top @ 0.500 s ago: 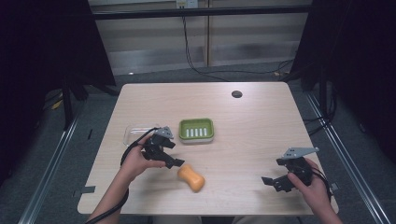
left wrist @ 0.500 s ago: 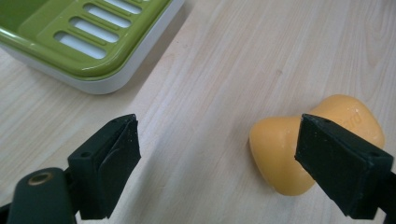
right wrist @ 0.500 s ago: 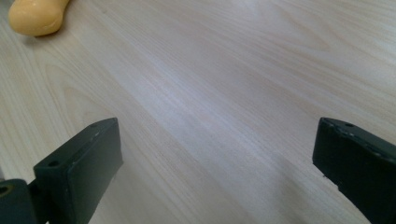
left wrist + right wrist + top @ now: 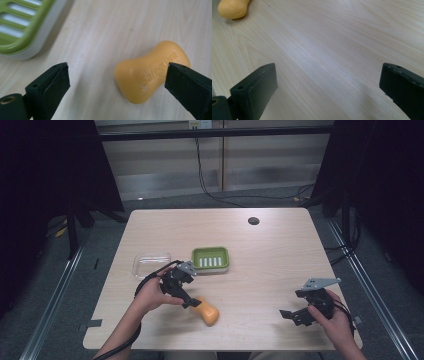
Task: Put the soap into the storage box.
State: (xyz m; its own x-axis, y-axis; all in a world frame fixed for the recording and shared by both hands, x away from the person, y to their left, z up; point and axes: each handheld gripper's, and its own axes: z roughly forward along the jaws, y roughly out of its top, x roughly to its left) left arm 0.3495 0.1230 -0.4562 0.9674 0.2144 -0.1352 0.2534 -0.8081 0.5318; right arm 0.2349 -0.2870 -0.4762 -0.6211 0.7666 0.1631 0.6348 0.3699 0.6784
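A clear lid [image 4: 151, 263] lies on the left part of the worktop [image 4: 280, 250]. Just near of it, the left gripper [image 4: 192, 303] has its jaws spread wide, nothing clamped; in the left gripper view the orange soap [image 4: 150, 71] sits between them, close to one jaw, apart from the other. The soap lies near the worktop's near edge. Beyond it stands the green soap dish [image 4: 210, 259]. At the near right, the right gripper [image 4: 286, 315] is wide too, over bare wood.
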